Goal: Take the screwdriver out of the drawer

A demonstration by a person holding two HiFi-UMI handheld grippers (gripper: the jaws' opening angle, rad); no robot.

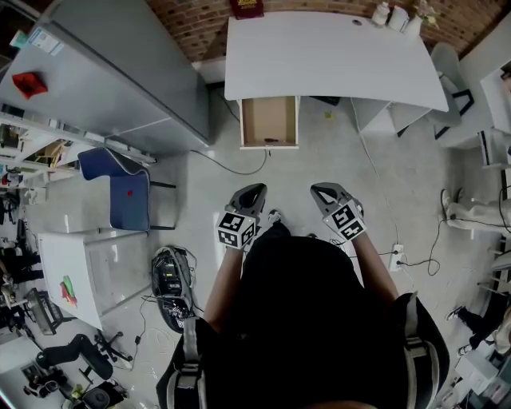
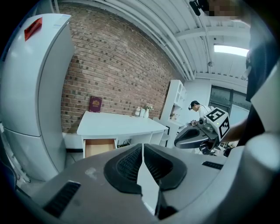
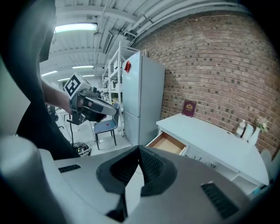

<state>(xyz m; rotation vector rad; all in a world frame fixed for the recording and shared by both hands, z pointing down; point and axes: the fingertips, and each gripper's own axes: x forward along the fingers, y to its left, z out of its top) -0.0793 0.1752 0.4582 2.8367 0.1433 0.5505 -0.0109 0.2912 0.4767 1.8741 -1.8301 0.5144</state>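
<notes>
The open wooden drawer (image 1: 270, 120) juts from under the white desk (image 1: 335, 56) across the floor ahead of me. At its near end lies a small dark thing (image 1: 271, 140), too small to tell as a screwdriver. My left gripper (image 1: 252, 192) and right gripper (image 1: 321, 192) hang side by side in front of my body, well short of the drawer, both shut with nothing in them. The drawer (image 2: 99, 147) shows in the left gripper view beyond the shut left gripper (image 2: 143, 148). It also shows as the drawer (image 3: 168, 143) past the shut right gripper (image 3: 140, 151).
A tall grey fridge (image 1: 120, 72) stands left of the desk. A blue chair (image 1: 120, 188) and a tangle of cables (image 1: 172, 283) sit on the floor at my left. A power strip (image 1: 397, 256) lies right. A red book (image 1: 247, 8) and bottles (image 1: 395, 16) stand on the desk.
</notes>
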